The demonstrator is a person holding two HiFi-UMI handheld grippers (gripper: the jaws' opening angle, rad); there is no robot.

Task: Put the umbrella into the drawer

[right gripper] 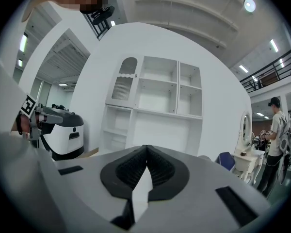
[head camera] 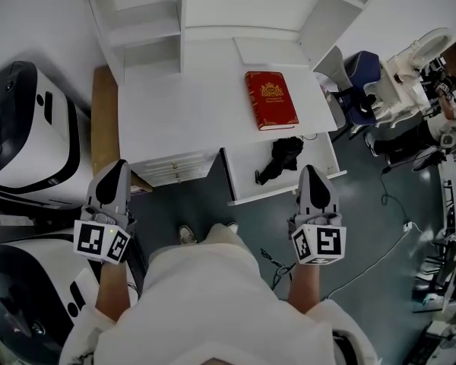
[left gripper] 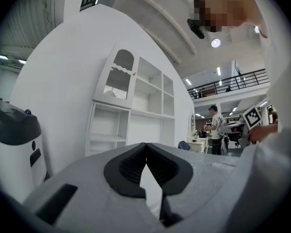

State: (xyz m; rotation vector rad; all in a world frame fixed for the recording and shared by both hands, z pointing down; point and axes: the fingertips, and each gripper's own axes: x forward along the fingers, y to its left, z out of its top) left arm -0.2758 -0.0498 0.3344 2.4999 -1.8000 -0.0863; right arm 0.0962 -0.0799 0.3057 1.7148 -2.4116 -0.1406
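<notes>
Jaws are pressed together, with nothing between them, on the left gripper (head camera: 117, 170) and on the right gripper (head camera: 313, 172). Both grippers are held level in front of the white wooden desk (head camera: 182, 112). A black folded fabric umbrella (head camera: 280, 159) is seen lying inside the pulled-out white drawer (head camera: 323, 166). A red hardcover book with gold ornament (head camera: 270, 99) is laid on the desktop just behind the drawer.
</notes>
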